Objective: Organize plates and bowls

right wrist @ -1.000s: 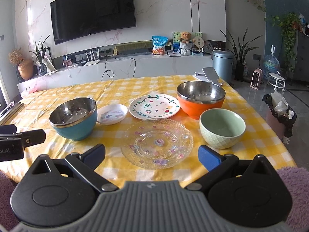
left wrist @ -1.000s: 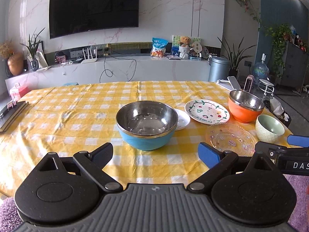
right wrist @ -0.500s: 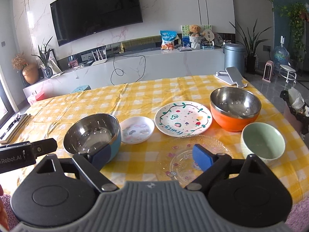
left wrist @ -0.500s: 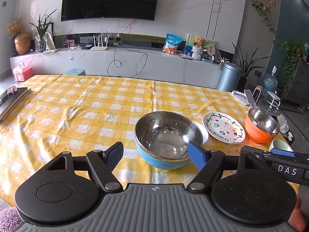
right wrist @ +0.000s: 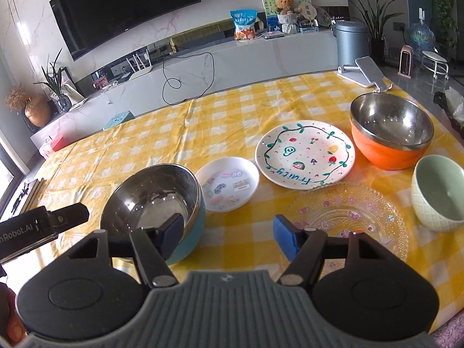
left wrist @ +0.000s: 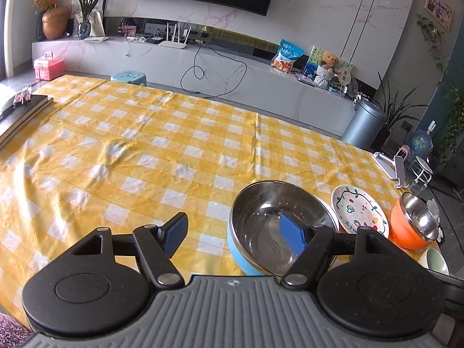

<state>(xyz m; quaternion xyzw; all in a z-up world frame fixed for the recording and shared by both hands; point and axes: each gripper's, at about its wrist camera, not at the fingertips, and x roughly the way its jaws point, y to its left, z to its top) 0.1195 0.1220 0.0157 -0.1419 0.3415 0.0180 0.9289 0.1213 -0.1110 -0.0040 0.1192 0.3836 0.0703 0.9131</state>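
Two grippers work at the blue bowl [right wrist: 162, 203], which stands on the table [left wrist: 145, 150] near its front edge, steel-lined and empty. Our left gripper [left wrist: 235, 237] straddles the bowl's left wall: one blue pad sits inside the bowl against the steel, the other hangs outside over the yellow checked cloth, clear of the bowl. Its fingers are closing, with the rim between them, but we see a gap on the outer side, so nothing is pinched. Our right gripper [right wrist: 229, 236] comes at the bowl's right wall: its left pad is inside the bowl by the rim, its right pad hangs over the edge of the clear glass plate [right wrist: 353, 217]. These fingers are closing too, with the wall between them and not yet pressed.

Just right of the blue bowl lies a small white dish [right wrist: 227, 187] with stickers. Beyond it sits the painted fruit plate [right wrist: 304, 153], then the orange bowl [right wrist: 390, 133] with a steel lining. A pale green bowl [right wrist: 438, 194] stands just right of the glass plate. In the right wrist view, the left gripper's body shows at the left edge.
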